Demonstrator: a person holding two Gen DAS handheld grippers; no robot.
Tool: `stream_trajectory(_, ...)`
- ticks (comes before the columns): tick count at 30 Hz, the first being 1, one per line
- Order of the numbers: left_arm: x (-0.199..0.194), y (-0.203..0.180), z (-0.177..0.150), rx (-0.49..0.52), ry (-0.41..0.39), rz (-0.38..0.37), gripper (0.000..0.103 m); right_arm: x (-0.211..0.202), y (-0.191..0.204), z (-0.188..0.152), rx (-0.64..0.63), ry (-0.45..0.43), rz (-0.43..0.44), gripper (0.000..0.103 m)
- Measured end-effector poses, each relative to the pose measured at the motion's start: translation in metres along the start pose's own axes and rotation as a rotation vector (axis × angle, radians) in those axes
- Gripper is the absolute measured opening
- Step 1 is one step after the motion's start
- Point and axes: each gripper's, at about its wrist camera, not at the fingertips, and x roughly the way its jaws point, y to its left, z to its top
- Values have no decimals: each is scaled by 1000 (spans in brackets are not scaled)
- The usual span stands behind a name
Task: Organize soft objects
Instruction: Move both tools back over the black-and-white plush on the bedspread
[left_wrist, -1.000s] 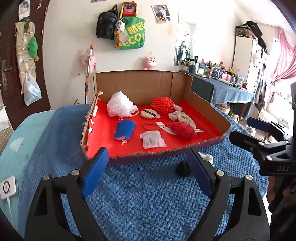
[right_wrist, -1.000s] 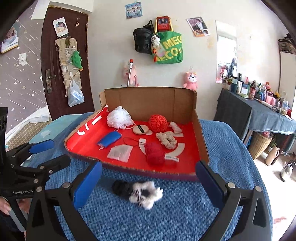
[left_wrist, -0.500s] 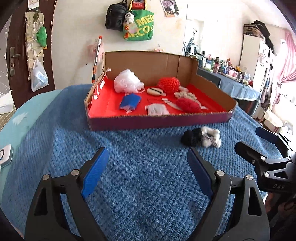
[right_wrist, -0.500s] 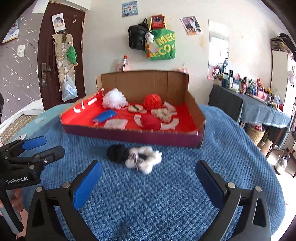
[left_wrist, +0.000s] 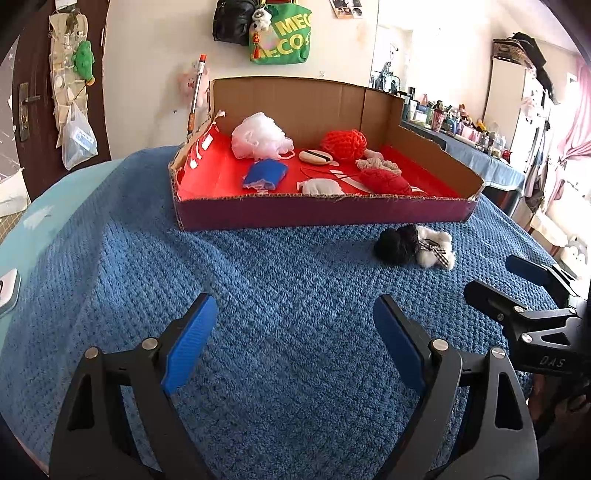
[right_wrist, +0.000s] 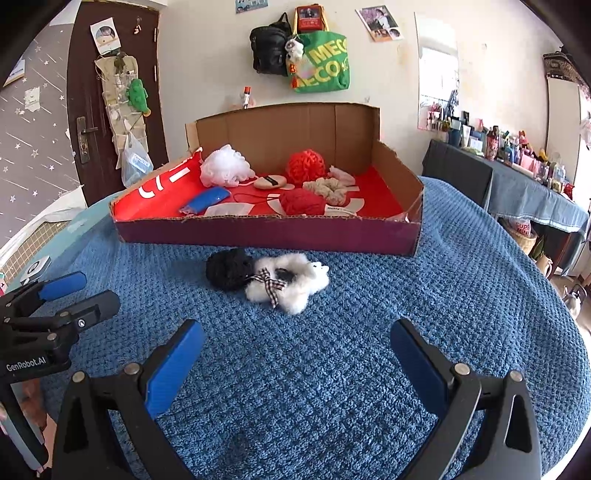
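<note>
A: How do the two grippers stand?
B: The left gripper (left_wrist: 291, 332) is spread wide with nothing between its blue pads, low over the blue knitted blanket (left_wrist: 258, 295). The right gripper (right_wrist: 295, 354) is likewise released and empty, over the same blanket.

A: And just ahead of them?
B: A black pom-pom (right_wrist: 229, 269) and a white fluffy piece with a checked bow (right_wrist: 291, 284) lie touching each other on the blanket, in front of the right gripper and outside the box. From the left wrist view they sit ahead and to the right, near the right gripper.

A: Further out?
B: The cardboard box (right_wrist: 266, 232) with its red floor, just behind the pair. Inside are a white mesh puff (left_wrist: 260, 134), a red knitted ball (left_wrist: 343, 144), a blue pouch (left_wrist: 266, 175), a beige round pad (right_wrist: 271, 181), a cream scrunchie (right_wrist: 328, 188) and a second red knitted piece (right_wrist: 301, 201)
</note>
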Motion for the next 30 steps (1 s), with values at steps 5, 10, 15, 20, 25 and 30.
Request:
stream_trajectory(5,2,1,9,0,9,-11,87,6,-3,7,0,20,-1,103)
stream_trajectory(10,9,-1,18,12,41,-53,87,15,-7,16,-2,70,9,103)
stream_trajectory(15,19,-4,26,26,74,-91,87,25,-10,23,-17,125,34,103)
stream_trajectory(20,30,-11,36,55,107,-149,86,34,-16,34,-38,170,83,96)
stream_trajectory(25,39,-21,48,100,133,-203,83,43,-17,40,-92,205,102,93)
stream_trajectory(30,46,-31,55,146,162,-246,75,50,-17,43,-142,232,138,92)
